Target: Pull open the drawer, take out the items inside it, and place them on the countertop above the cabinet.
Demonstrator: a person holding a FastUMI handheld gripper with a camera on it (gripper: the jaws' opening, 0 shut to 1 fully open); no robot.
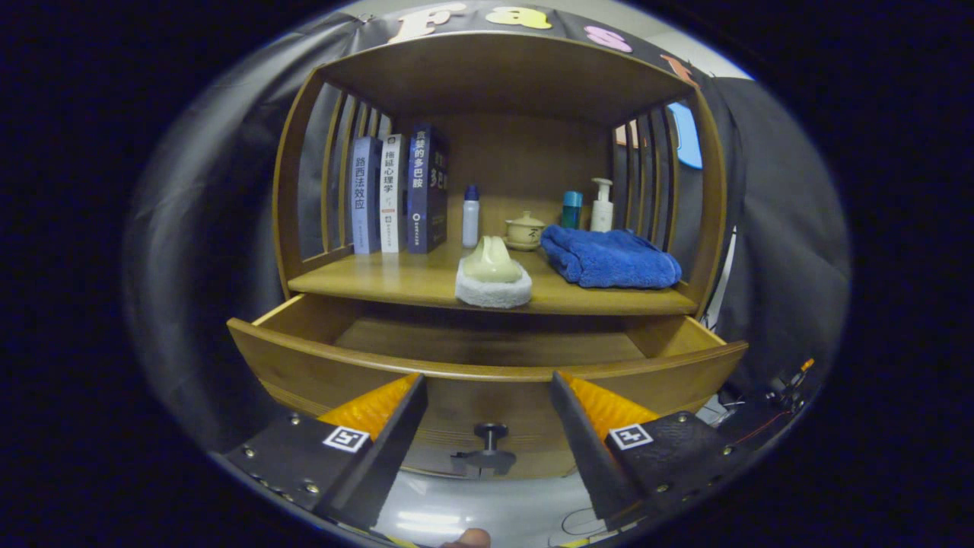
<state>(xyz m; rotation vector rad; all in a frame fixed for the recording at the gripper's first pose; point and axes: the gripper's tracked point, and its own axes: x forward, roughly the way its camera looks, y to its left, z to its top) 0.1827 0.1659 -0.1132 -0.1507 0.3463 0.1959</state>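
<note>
While I hold level with the cabinet front, this is what lies ahead, left to right:
Books: three books point(397, 194) stand upright at the left end of the countertop point(403, 283), against the slatted side.
Small bottle: a white bottle point(471, 217) with a dark cap stands just right of the books, toward the back.
Brush: a pale scrubbing brush point(493, 278) sits at the countertop's front edge, near the middle.
Lidded cup: a small cream cup point(524, 230) rests behind the brush.
Towel: a folded blue towel point(609, 257) lies on the right part, with a teal bottle point(571, 209) and a pump bottle point(602, 205) behind it.
Drawer: the drawer point(487, 365) below is pulled open; what I see of its floor is bare wood.
Knob: the dark knob point(491, 438) sits on the drawer front, between my fingers but untouched.
Gripper point(488, 396): my fingers are spread wide, holding nothing.
</note>
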